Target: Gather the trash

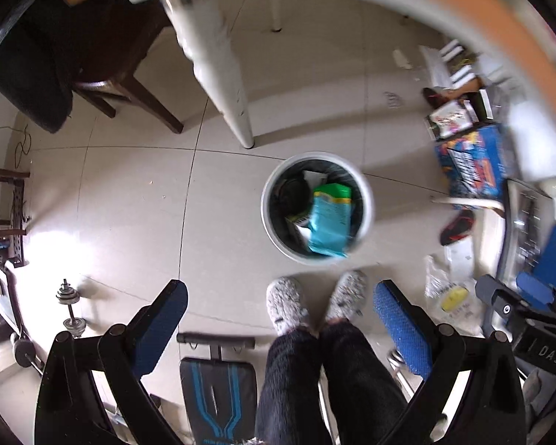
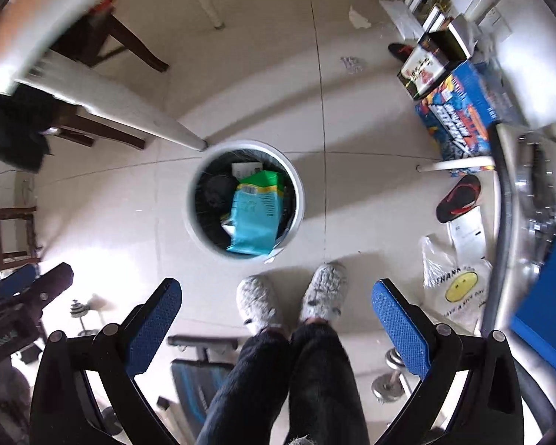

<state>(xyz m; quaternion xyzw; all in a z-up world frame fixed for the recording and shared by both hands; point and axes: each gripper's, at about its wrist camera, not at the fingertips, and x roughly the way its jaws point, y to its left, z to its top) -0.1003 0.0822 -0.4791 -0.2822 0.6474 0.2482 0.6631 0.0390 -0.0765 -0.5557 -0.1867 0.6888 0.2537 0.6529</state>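
1. two grippers hang over a tiled floor (image 1: 129, 204), both pointing down, both spread wide with nothing between the blue pads.
2. far left, a dumbbell (image 1: 69, 307) lies on the tiles, near a dark wooden chair (image 1: 126, 85).
3. the left gripper (image 1: 280, 311) frames the person's grey fuzzy slippers (image 1: 285, 304) and dark trousers.
4. in the middle stands a round white bin (image 1: 367, 204) lined with a black bag, just beyond the slippers and near a white table leg (image 1: 226, 85).
5. inside the bin a teal and green snack bag (image 1: 330, 218) leans against the near-right rim, over other dark and white rubbish.
6. the right gripper (image 2: 276, 309) is equally wide and empty, above the same bin (image 2: 299, 200).
7. right of it lie a clear plastic bag with a yellow smiley (image 2: 459, 289), a black and red sandal (image 2: 457, 198) and a blue printed box (image 2: 459, 118).
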